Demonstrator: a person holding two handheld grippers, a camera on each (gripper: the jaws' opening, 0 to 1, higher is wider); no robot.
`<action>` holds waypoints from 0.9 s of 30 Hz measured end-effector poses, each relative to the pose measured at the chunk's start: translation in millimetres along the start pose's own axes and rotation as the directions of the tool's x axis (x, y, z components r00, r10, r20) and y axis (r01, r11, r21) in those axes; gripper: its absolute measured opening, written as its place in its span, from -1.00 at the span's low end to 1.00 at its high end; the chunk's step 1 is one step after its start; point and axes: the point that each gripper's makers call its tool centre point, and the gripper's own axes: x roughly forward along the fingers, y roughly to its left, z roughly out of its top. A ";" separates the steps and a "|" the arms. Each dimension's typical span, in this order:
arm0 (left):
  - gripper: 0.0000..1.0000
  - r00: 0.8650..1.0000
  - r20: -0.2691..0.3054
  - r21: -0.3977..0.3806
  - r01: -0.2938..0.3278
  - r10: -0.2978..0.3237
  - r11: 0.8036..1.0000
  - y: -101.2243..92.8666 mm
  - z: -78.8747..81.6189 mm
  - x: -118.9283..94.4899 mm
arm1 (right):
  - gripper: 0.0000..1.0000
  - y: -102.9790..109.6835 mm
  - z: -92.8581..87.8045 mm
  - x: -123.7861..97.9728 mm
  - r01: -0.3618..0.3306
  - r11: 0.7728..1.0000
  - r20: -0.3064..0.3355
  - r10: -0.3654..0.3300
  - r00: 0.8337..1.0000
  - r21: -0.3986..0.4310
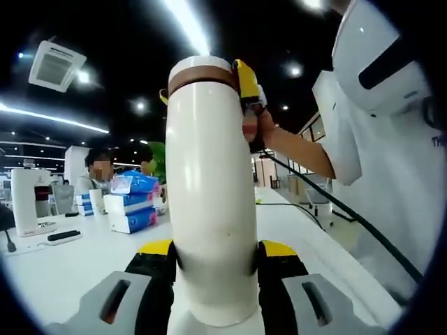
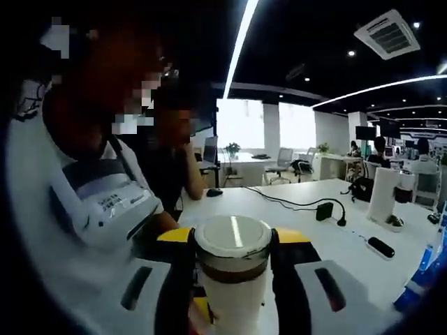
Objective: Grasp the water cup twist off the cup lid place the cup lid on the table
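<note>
Water cup (image 1: 209,202): held upright above the table (image 1: 63,269), body clamped by the left gripper (image 1: 216,259).
Cup lid (image 2: 232,241): pinched at its sides by the right gripper (image 2: 232,246).
Handling: judged rigid, smooth, slippery; firm grip advised.

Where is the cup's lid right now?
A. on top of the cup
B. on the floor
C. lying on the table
A: the lid sits on top of the cup, with the right gripper closed around it and the left gripper clamping the cup's body.
</note>
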 end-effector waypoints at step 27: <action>-0.05 1.000 -0.003 0.009 -0.001 0.001 1.000 -3.1 -2.0 -0.8 | 0.31 6.2 -11.9 -34.2 0.518 0.853 -0.243 -0.490 0.837 0.065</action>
